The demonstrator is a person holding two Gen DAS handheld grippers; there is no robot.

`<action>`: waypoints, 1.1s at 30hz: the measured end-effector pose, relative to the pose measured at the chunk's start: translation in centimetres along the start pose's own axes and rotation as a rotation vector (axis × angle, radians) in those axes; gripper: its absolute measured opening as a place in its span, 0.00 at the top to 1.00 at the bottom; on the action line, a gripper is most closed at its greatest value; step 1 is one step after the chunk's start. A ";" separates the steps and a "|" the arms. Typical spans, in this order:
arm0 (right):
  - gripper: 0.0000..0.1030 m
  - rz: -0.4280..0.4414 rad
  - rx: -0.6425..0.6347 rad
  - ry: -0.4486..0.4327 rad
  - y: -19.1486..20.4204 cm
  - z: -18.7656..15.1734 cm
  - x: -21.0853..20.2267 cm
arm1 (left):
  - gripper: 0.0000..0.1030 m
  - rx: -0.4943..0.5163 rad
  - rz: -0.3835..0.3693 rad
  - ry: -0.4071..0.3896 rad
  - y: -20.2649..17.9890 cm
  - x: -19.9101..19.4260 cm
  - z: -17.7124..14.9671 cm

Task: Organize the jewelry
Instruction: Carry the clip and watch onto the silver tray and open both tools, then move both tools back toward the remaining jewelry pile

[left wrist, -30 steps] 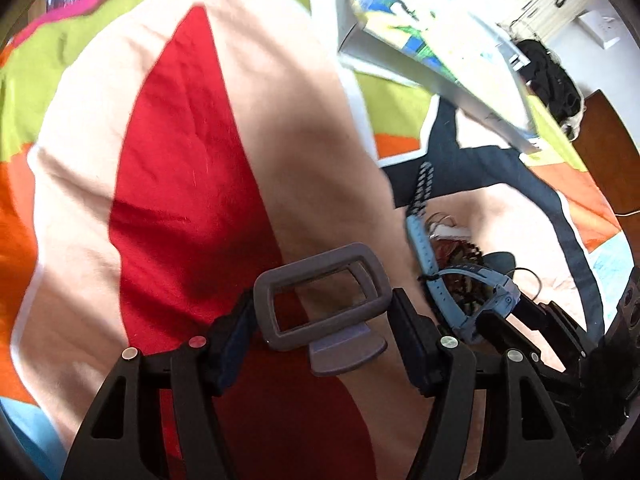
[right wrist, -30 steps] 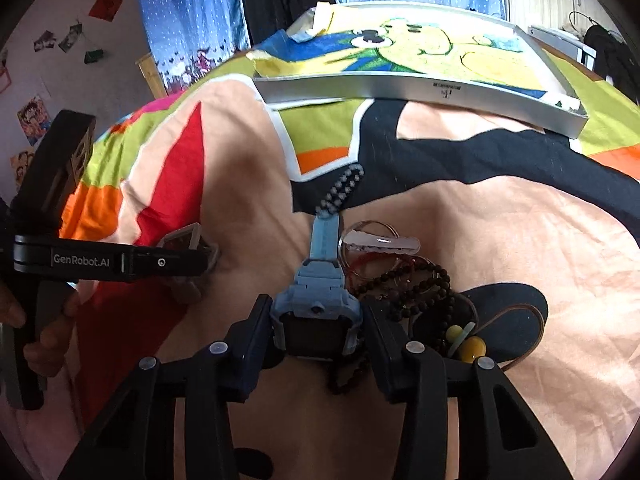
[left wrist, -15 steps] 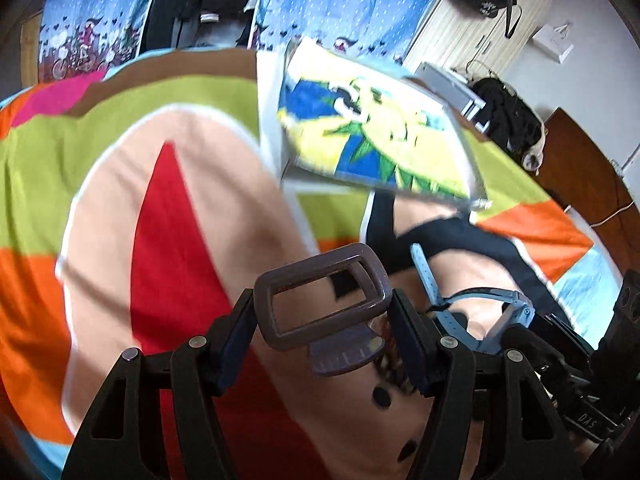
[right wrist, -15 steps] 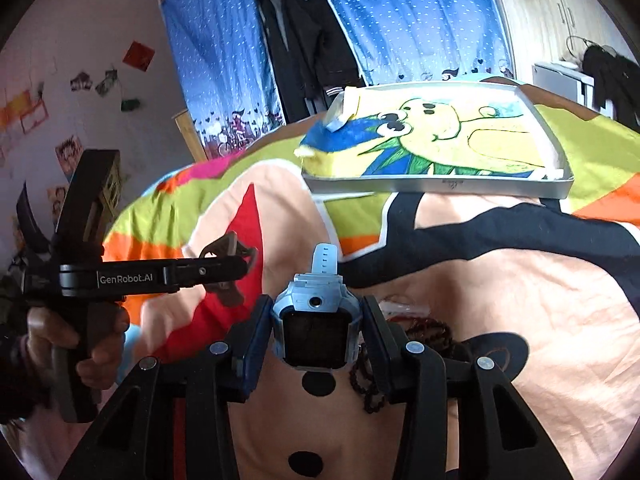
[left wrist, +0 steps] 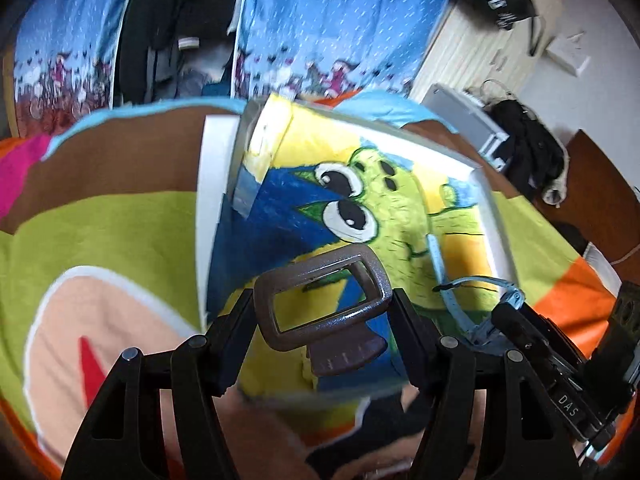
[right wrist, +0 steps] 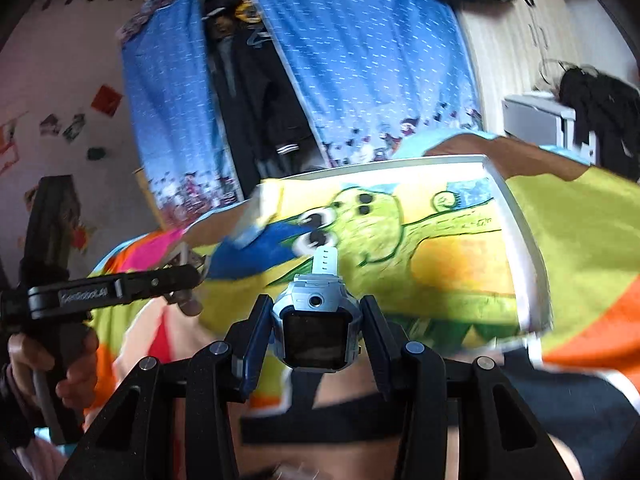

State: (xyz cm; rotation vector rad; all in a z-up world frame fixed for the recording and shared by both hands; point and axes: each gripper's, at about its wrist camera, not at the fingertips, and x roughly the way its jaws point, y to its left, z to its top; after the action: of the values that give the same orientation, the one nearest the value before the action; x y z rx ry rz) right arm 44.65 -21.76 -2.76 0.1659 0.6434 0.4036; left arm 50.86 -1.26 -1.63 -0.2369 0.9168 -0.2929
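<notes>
- Left gripper point(left wrist: 323, 322): black plastic fingers point(left wrist: 234, 340) clamped on the two sides of a brown hair clip point(left wrist: 324, 306). Clip a rounded rectangular frame, glossy and faintly speckled, open in the middle, with a ribbed thumb tab below.
- Clip held clear of the bedding, in front of the tray point(left wrist: 490, 216).
- Right gripper point(right wrist: 316, 334): dark padded fingers point(right wrist: 256, 336) closed against the sides of a light blue watch point(right wrist: 316, 328). Case chunky, moulded plastic, square dark screen facing the camera, small round lens above the screen.
- Pale blue strap point(right wrist: 326, 258) ribbed, standing up past the case toward the tray; in the left view the strap point(left wrist: 448, 296) seen looping to a buckle.
- Watch likewise lifted, in front of the tray's near edge.
- Tray: shallow, rectangular, white raised rim, lined with a crayon-textured drawing of a green cartoon figure on yellow and blue. Resting on the quilt point(left wrist: 120, 232).
- Quilt: soft fabric in flat blocks of lime, orange, peach, brown, pink.
- Person's hand point(right wrist: 52, 364) wrapped round the left gripper's handle, at the left edge of the right view.
- Background: blue dotted curtains point(right wrist: 368, 60); much motion blur.
</notes>
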 end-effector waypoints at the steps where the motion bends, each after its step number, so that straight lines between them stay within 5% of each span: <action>1: 0.59 -0.008 0.006 0.004 -0.6 0.2 0.8 | 0.42 -0.006 0.006 0.011 0.2 0.8 0.2; 8: 0.58 -0.076 0.006 0.025 -3.1 -0.4 2.8 | 0.40 -0.002 0.065 0.031 0.4 2.9 -0.2; 11: 0.58 -0.103 -0.006 0.016 -3.4 -0.5 2.4 | 0.32 -0.011 0.084 0.014 0.1 2.3 -0.5; 13: 0.49 -0.119 -0.001 0.012 -3.5 -0.6 2.0 | 0.19 -0.007 0.122 -0.017 -0.4 1.4 -0.9; 24: 0.10 -0.151 -0.049 -0.073 -0.7 -1.7 -7.0 | 0.18 0.028 0.142 -0.230 -3.0 -9.5 -7.0; 33: 0.00 -0.151 -0.117 -0.150 4.1 -5.3 -15.7 | 0.17 0.093 0.171 -0.333 -4.7 -18.0 -14.6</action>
State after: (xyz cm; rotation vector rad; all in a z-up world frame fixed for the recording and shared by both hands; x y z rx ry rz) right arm 28.74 -24.38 2.84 0.0356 0.4794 0.2795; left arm 28.04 -0.52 4.65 -0.1157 0.5873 -0.1317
